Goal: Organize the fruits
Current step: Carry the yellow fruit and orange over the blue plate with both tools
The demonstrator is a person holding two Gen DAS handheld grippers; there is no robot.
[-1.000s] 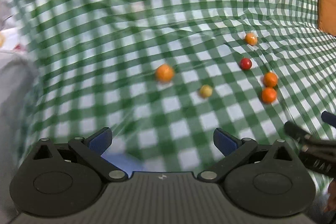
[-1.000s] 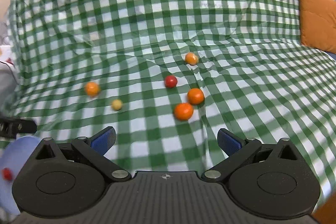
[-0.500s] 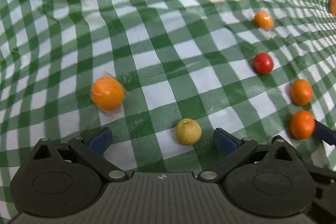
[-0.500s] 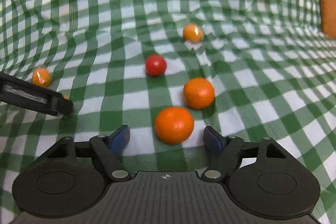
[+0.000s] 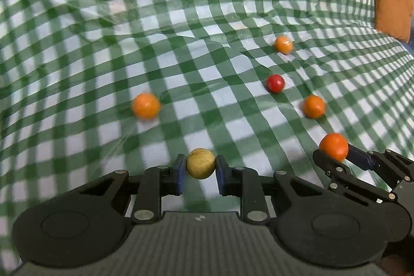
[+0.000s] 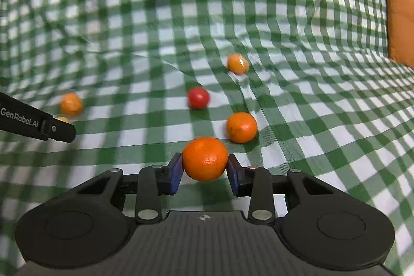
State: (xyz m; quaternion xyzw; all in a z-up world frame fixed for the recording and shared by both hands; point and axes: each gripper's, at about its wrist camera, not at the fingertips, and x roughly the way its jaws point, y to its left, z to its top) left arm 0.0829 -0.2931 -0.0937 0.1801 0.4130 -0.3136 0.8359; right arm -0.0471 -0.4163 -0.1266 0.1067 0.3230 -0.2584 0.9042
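Observation:
My left gripper point(image 5: 200, 173) is shut on a small yellow fruit point(image 5: 200, 163), held just above the green checked cloth point(image 5: 181, 17). My right gripper point(image 6: 205, 170) is shut on an orange point(image 6: 205, 159); it also shows in the left wrist view point(image 5: 333, 146). On the cloth lie an orange at the left point(image 5: 145, 106), a red fruit point(image 5: 275, 83), another orange point(image 5: 313, 106) and a far orange point(image 5: 283, 44). In the right wrist view these are the left orange point(image 6: 71, 104), the red fruit point(image 6: 198, 97), the near orange point(image 6: 242, 127) and the far orange point(image 6: 237, 63).
The cloth is wrinkled, with folds running across its middle. An orange-brown cushion point(image 5: 392, 9) sits at the far right edge, also in the right wrist view point(image 6: 399, 22). The left gripper's finger point(image 6: 38, 123) shows at the left of the right wrist view.
Both grippers moved in low over the cloth and closed: the left on the yellow fruit, the right on the nearest orange. Both were open before.

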